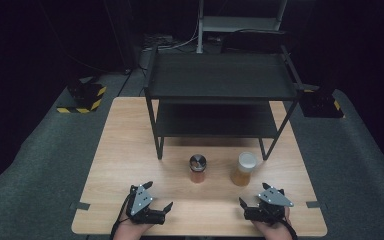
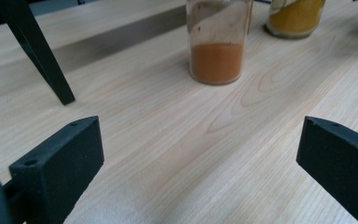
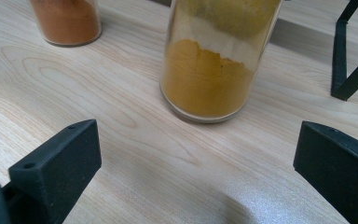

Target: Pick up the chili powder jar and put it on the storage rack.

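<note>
My left gripper rests on the desk, jaws wide and empty. Ahead stands the orange spice jar, then the yellow spice jar, nearest my right gripper, also gaping. Gripper views show powder levels but cut off the lids. The black shelf looms behind.

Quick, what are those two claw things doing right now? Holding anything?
Left gripper: open, holding nothing, short of the orange-powder jar.
Right gripper: open, holding nothing, short of the yellow-powder jar.
</note>
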`<act>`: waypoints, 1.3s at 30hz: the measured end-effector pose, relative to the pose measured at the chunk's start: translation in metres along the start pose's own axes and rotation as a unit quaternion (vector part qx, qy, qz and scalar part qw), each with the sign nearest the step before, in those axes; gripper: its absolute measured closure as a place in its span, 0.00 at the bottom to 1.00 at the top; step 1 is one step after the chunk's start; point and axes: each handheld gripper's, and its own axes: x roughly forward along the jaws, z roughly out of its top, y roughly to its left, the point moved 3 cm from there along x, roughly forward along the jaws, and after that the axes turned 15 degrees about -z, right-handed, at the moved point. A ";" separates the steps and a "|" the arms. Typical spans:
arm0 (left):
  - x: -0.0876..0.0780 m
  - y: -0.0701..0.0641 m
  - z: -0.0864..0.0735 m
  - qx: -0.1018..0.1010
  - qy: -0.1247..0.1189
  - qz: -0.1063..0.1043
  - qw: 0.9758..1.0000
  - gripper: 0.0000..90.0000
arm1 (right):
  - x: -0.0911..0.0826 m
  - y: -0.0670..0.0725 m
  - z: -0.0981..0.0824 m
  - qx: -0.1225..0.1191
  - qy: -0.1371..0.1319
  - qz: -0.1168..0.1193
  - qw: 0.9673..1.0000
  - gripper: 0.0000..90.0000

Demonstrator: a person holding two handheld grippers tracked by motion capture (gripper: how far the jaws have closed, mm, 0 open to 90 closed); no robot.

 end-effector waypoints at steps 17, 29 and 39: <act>0.002 -0.005 0.028 0.020 -0.031 -0.014 0.999 0.01 | 0.000 -0.001 0.000 0.006 0.001 0.003 1.000 0.00; 0.020 -0.005 0.047 0.024 -0.048 -0.031 0.998 0.01 | 0.000 -0.003 -0.002 0.009 -0.003 0.005 1.000 0.00; 0.041 -0.001 0.058 0.030 -0.044 -0.044 0.998 0.01 | 0.000 -0.003 -0.002 0.007 -0.005 0.006 1.000 0.00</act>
